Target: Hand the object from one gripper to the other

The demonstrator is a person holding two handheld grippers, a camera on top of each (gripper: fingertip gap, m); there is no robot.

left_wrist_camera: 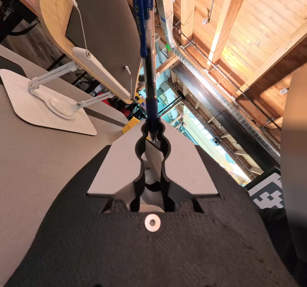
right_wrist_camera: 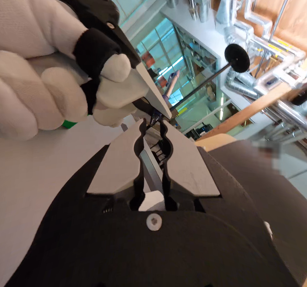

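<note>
Left gripper (left_wrist_camera: 153,126): pinching pen (left_wrist_camera: 150,73) near its tip, shaft pointing away (leaves the tip free for taking).
Right gripper (right_wrist_camera: 152,123): spread slightly, tips flanking the pen tip; contact probably not made.
Gloved hand (right_wrist_camera: 41,73): holding left gripper close.

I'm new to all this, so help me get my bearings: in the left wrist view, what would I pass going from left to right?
White stand base on the table → wooden board → blue pen held in the left tongs → silver duct → wooden ceiling beams.
</note>
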